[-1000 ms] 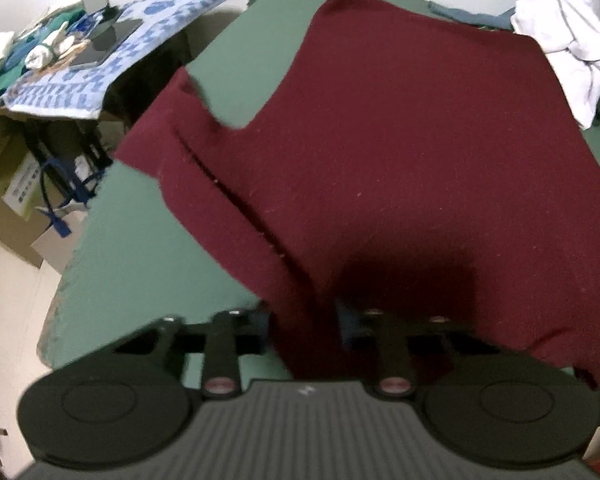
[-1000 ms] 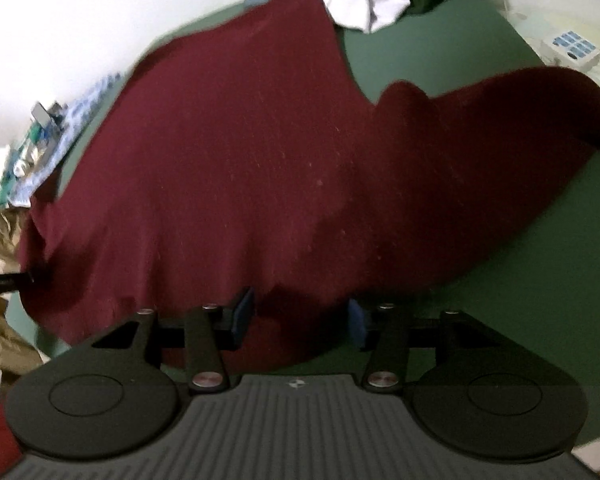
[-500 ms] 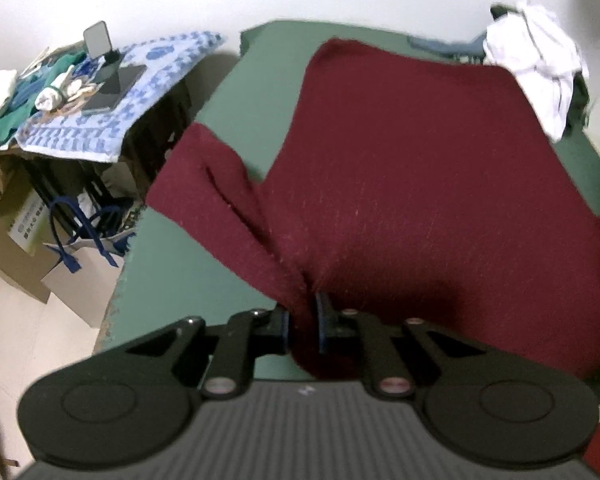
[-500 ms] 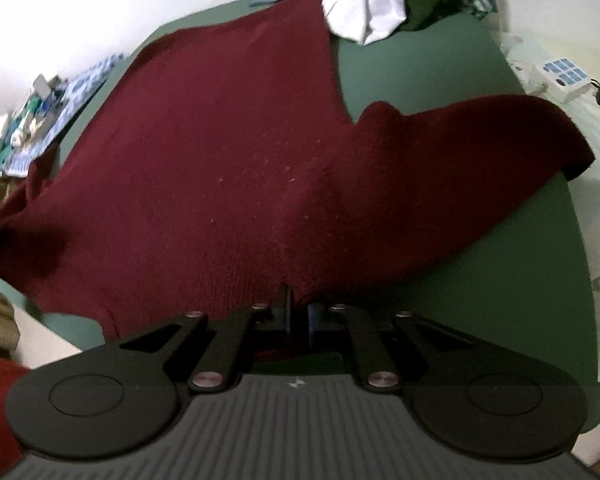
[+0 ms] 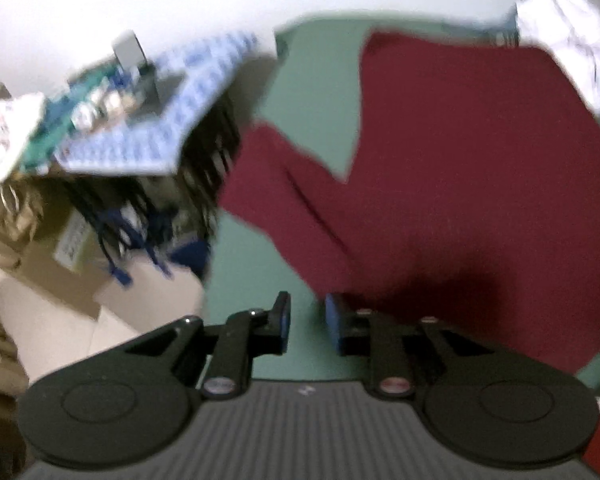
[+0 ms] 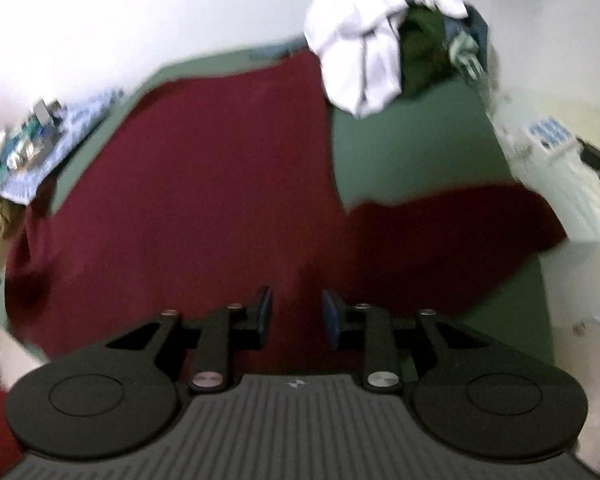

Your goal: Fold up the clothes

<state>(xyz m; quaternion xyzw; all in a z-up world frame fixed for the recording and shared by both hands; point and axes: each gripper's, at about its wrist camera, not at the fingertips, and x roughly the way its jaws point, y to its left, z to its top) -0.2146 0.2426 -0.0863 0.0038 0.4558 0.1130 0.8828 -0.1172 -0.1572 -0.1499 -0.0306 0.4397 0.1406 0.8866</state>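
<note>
A: Where is the garment found, and how much free surface is left around it?

B: A maroon sweater (image 6: 204, 184) is spread flat on the green table (image 6: 412, 148). Bare green is seen beside its body on the right, and a narrower strip along the left edge (image 5: 236, 280), where the table drops off toward a cardboard box (image 5: 48, 256). The far edge is crowded by a pile of white and dark clothes (image 6: 364, 52).

A: Which way is it laid?

B: The body's long axis is run away from the cameras toward the far wall. One sleeve (image 6: 460, 232) is stretched rightward, nearly to the table's right edge; the other (image 5: 284, 200) is angled out to the left corner.

A: And the grippers?

B: The left gripper (image 5: 306, 322) is held with its blue-padded jaws parted over bare green just beside the sweater's near hem, nothing between them. The right gripper (image 6: 296, 314) is likewise spread apart above the maroon cloth, nothing clamped.

A: Any writing?

B: A label is seen on the box, but it is too blurred to be read.
</note>
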